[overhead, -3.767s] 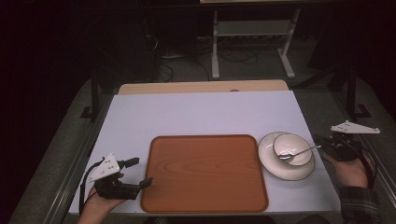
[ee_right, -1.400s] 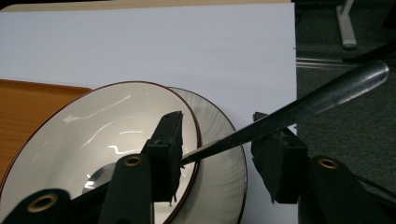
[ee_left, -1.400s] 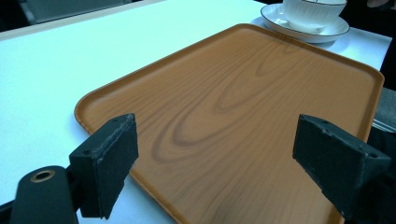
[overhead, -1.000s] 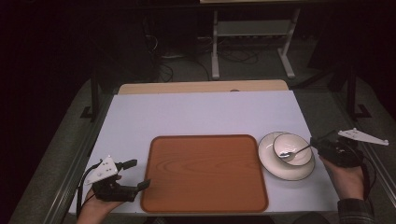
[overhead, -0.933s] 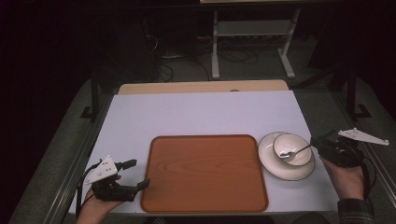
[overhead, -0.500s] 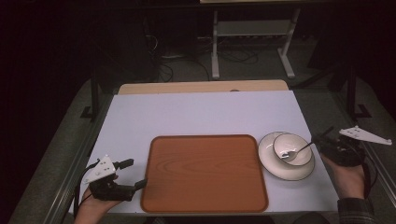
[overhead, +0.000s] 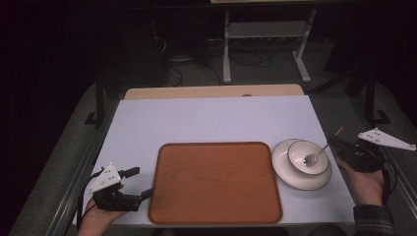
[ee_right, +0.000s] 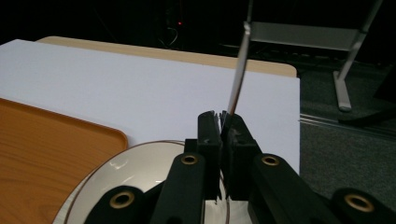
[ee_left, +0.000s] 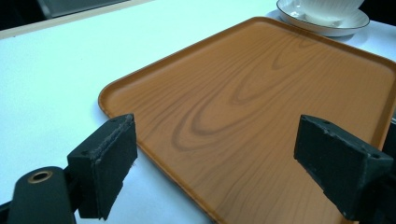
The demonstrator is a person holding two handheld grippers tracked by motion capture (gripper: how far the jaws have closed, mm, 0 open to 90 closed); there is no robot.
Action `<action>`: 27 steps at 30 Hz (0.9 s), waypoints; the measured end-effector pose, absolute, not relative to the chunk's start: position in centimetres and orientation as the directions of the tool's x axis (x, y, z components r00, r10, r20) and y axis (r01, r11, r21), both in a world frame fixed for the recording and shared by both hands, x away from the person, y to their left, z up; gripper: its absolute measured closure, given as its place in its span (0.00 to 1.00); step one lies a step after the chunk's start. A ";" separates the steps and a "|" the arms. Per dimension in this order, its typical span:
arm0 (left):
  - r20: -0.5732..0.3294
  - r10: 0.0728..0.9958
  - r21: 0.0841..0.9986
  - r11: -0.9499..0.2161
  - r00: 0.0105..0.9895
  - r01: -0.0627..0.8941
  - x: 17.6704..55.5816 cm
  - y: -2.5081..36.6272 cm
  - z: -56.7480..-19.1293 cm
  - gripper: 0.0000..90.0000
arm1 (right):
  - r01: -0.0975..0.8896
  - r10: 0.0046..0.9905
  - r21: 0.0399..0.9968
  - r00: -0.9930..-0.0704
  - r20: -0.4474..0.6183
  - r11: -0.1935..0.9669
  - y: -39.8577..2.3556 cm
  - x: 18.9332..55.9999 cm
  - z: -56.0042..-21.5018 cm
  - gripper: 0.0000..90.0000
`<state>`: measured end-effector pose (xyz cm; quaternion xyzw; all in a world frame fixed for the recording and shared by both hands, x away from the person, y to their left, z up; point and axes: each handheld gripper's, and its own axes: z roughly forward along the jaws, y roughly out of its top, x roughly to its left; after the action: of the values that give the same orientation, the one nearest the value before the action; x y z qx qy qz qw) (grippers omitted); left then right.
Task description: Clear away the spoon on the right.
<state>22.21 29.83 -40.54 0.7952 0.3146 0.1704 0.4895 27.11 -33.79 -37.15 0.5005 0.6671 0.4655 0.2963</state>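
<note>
Right tongs: my right gripper (overhead: 339,139) sits at the right edge of the high view; its jaws have just been closing and now pinch the handle of the spoon (ee_right: 237,77), which rises thin and upright from between the pads in the right gripper view.
Left tongs: my left gripper (overhead: 140,183) rests at lower left of the high view, jaws wide apart with nothing between them, just beside the near left corner of the tray (overhead: 215,182).
Spoon, place: right of centre in the high view, its head lying inside the bowl (overhead: 307,157), handle running toward the right tongs.
Spoon, handling: I judge it light, stiff and slick metal; a narrow handle like this can swivel between flat pads, so the hold belongs well along the shaft, not at its very tip.
Bowl and saucer: the bowl stands on the saucer (overhead: 294,179), just right of the tray; both look glazed, brittle and smooth. I would not drag the spoon against the rim.
Tray: flat, wood-grained, rigid, with a low raised lip; bare at present.
Table: white sheet (overhead: 211,118) beneath everything.
</note>
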 end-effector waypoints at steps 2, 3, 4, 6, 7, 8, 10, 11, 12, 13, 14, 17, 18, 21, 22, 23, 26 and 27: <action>-0.038 0.670 0.886 -0.321 0.741 0.335 22.2 29.9 -40.5 0.14 | 0.389 0.939 0.919 -0.336 0.072 0.068 -33.6 27.2 -37.0 0.98; -0.038 0.670 0.886 -0.320 0.741 0.335 22.2 29.9 -40.5 0.14 | 0.388 0.938 0.919 -0.340 0.072 0.070 -33.6 27.3 -36.9 0.98; -0.038 0.671 0.887 -0.318 0.740 0.334 22.2 29.9 -40.5 0.14 | 0.387 0.938 0.919 -0.341 0.070 0.072 -33.5 27.3 -36.9 0.98; -0.038 0.672 0.887 -0.317 0.739 0.335 22.2 30.0 -40.5 0.14 | 0.380 0.933 0.922 -0.353 0.065 0.079 -33.4 27.4 -36.8 0.98; -0.038 0.673 0.887 -0.318 0.739 0.335 22.2 30.1 -40.5 0.14 | 0.380 0.932 0.922 -0.356 0.067 0.078 -33.3 27.4 -36.8 0.98; -0.037 0.674 0.887 -0.318 0.738 0.335 22.2 30.1 -40.5 0.14 | 0.378 0.931 0.922 -0.359 0.065 0.082 -33.2 27.5 -36.8 0.98; -0.037 0.675 0.889 -0.315 0.737 0.333 22.2 30.1 -40.5 0.14 | 0.373 0.929 0.924 -0.366 0.061 0.086 -33.1 27.6 -36.6 0.98; -0.035 0.674 0.890 -0.315 0.738 0.331 22.2 30.1 -40.5 0.14 | 0.370 0.927 0.925 -0.369 0.060 0.088 -33.0 27.6 -36.4 0.98; -0.035 0.674 0.890 -0.315 0.738 0.330 22.2 30.1 -40.5 0.14 | 0.366 0.926 0.926 -0.372 0.058 0.090 -32.9 27.7 -36.3 0.98; -0.034 0.674 0.890 -0.315 0.738 0.330 22.2 30.1 -40.5 0.14 | 0.364 0.925 0.927 -0.374 0.060 0.087 -32.9 27.7 -36.2 0.98; -0.033 0.673 0.889 -0.318 0.739 0.329 22.2 30.1 -40.5 0.14 | 0.360 0.924 0.929 -0.378 0.059 0.089 -32.9 27.7 -36.2 0.98; -0.031 0.673 0.891 -0.317 0.739 0.326 22.2 30.1 -40.4 0.14 | 0.356 0.921 0.930 -0.385 0.060 0.088 -32.8 27.8 -35.9 0.98; -0.032 0.673 0.891 -0.315 0.739 0.326 22.2 30.1 -40.4 0.14 | 0.356 0.920 0.930 -0.387 0.061 0.088 -32.8 27.9 -35.9 0.98; -0.033 0.671 0.892 -0.315 0.740 0.325 22.2 30.1 -40.4 0.14 | 0.351 0.918 0.931 -0.392 0.052 0.098 -32.7 27.9 -35.5 0.98; -0.031 0.670 0.891 -0.318 0.741 0.325 22.2 30.0 -40.4 0.14 | 0.351 0.918 0.931 -0.395 0.049 0.101 -32.7 27.9 -35.3 0.98; -0.030 0.670 0.890 -0.319 0.742 0.325 22.2 30.0 -40.4 0.14 | 0.355 0.918 0.929 -0.393 0.048 0.104 -32.6 27.9 -35.1 0.98; -0.025 0.671 0.889 -0.324 0.741 0.324 22.2 29.9 -40.4 0.14 | 0.359 0.919 0.926 -0.393 0.039 0.114 -32.5 28.1 -34.5 0.98; -0.025 0.671 0.889 -0.324 0.741 0.323 22.2 30.0 -40.4 0.14 | 0.359 0.918 0.926 -0.394 0.035 0.119 -32.5 28.1 -34.2 0.98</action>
<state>22.17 29.95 -40.43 0.7941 0.3131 0.1775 0.4897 28.15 -32.46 -34.20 0.4646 0.6874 0.4739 0.2949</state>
